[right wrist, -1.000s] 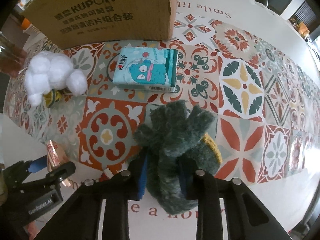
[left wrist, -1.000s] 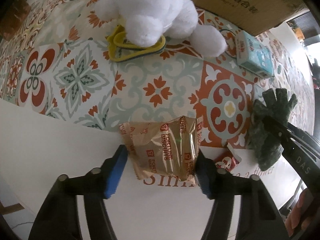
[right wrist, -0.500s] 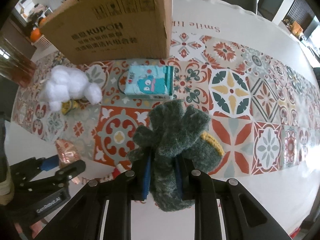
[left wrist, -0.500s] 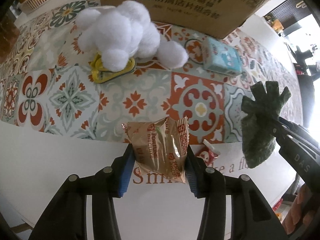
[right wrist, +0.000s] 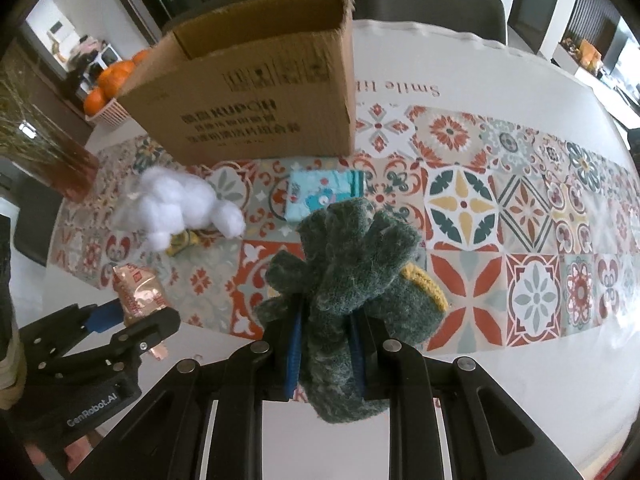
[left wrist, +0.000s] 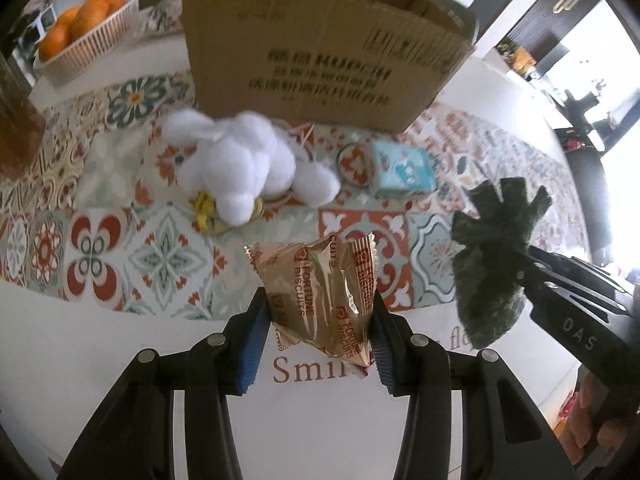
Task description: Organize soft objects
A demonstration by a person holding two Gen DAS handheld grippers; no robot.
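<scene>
Green knitted glove [right wrist: 352, 276]: clamped between the blue pads of the right gripper [right wrist: 325, 354], fingers of the glove splayed upward, cuff end hanging below the pads, clear of the table. A yellow-trimmed piece of the same green knit [right wrist: 420, 292] sits just behind it on the right; whether it hangs from the grip or lies on the cloth I cannot tell. In the left wrist view the glove [left wrist: 494, 256] shows at the right, held off the surface.

Biscuit packet [left wrist: 320, 292], gold foil, red print: pinched on both sides by the left gripper [left wrist: 318, 330], pads pressing into the foil, lower corner hanging free below them, clear of the cloth. Jaws have just been closing, with the packet between them.

On the table: tiled-pattern tablecloth [right wrist: 520, 216] with a white border. White plush toy [left wrist: 248, 168] lies far left, over something yellow [left wrist: 206, 216]. Light-blue tissue pack [left wrist: 402, 168] lies to its right, near the box. Open cardboard box [left wrist: 320, 52] stands upright at the far side. Basket of oranges [left wrist: 80, 40] at the far left, beyond the box.
</scene>
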